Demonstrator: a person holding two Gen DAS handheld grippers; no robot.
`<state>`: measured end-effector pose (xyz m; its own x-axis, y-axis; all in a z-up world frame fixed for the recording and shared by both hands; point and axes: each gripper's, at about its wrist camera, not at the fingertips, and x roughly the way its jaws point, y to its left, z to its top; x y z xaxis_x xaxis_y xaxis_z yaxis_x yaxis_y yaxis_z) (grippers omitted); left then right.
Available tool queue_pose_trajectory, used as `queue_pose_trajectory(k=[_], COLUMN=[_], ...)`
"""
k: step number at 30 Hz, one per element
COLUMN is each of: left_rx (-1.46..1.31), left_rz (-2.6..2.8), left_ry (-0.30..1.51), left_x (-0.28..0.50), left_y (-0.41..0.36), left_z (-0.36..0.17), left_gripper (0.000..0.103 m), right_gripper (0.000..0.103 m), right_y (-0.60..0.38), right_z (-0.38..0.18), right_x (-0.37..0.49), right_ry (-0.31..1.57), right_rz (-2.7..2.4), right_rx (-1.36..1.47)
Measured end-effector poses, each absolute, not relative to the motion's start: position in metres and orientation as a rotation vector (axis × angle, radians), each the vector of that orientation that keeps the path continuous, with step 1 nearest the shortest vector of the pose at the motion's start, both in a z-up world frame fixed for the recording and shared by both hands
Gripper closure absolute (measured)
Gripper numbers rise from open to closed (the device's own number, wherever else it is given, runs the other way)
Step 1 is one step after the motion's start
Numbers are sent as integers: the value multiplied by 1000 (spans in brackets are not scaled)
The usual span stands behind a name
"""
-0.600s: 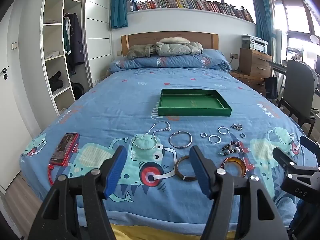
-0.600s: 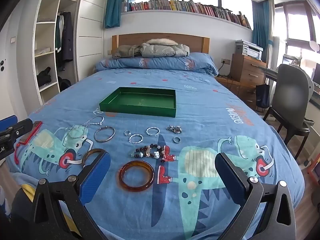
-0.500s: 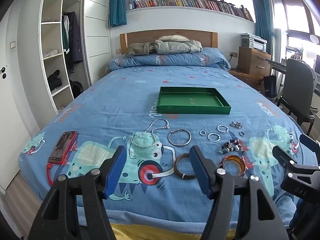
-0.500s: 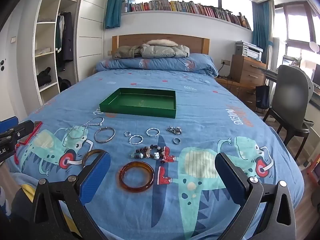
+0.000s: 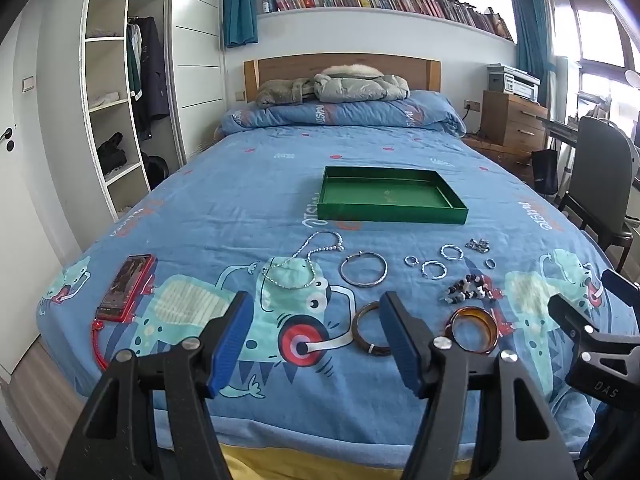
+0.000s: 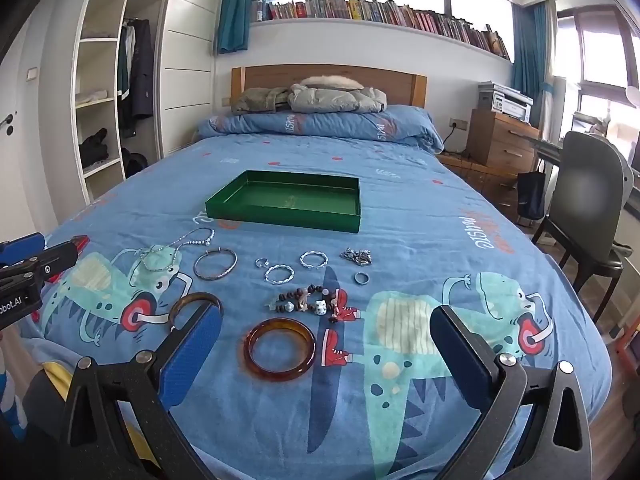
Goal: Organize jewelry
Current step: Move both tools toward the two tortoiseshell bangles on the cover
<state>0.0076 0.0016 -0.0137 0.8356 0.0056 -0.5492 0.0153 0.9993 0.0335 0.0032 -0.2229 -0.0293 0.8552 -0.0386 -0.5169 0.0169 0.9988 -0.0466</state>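
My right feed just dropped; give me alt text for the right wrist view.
Open right gripper hovers over a translucent amber bangle on the blue cartoon-print bedspread. Beyond lie a brown beaded bracelet, silver rings and an empty green rectangular tray.

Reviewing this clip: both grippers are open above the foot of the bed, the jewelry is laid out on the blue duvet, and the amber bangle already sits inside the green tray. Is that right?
Not quite. The green tray holds no jewelry; the amber bangle lies on the blue duvet with the other pieces, as the right wrist view shows. The left gripper and right gripper are indeed open.
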Motion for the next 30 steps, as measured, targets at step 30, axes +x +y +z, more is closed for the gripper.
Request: queue_pose_trajectory(k=[30], left_rx=[38], left_rz=[-1], left_ry=[668], left_x=[33], left_y=[4], left_z=[-38], left_gripper=[40], right_gripper=[15], right_y=[-221], right_z=[-50], right_x=[23], right_ry=[612], right_rz=[-15], right_rx=[-37])
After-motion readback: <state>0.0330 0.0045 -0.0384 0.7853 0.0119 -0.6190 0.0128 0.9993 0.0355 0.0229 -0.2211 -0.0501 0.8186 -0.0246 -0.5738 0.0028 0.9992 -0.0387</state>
